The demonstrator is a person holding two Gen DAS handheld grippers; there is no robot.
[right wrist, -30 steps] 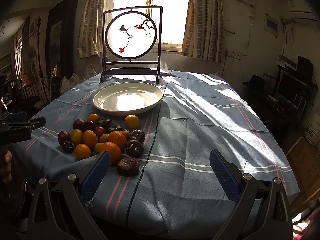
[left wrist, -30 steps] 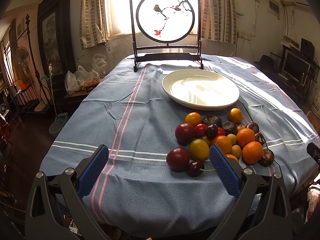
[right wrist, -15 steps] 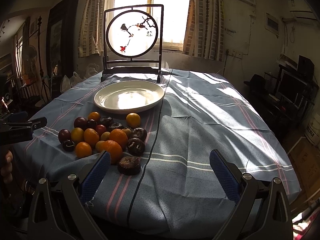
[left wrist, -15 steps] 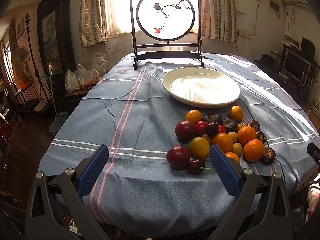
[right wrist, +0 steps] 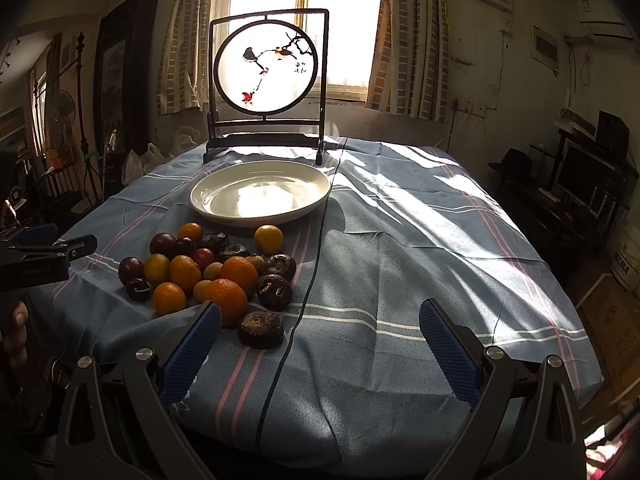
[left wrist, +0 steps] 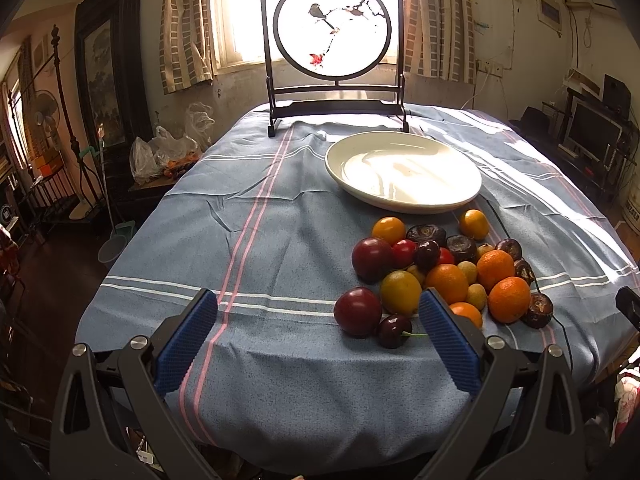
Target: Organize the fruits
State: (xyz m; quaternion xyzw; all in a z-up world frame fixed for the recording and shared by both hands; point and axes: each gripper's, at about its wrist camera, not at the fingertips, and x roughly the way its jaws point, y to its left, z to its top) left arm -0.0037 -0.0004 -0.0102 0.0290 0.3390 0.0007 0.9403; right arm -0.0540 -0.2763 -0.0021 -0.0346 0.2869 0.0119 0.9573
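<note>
Fruits [left wrist: 440, 276] heaped before both grippers, left [left wrist: 318, 330] and right [right wrist: 320, 338], fingers spread wide, empty.

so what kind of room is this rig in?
Likely a lived-in home room: a table under a striped blue cloth, curtained window behind, a standing fan and a monitor on side furniture.

— What do you see ahead of your grippers?
— A blue striped tablecloth [left wrist: 256, 240], you'll find, with a dark-framed round bird-painting screen [left wrist: 332, 32] standing at its far end, before a curtained window [right wrist: 344, 20].
</note>
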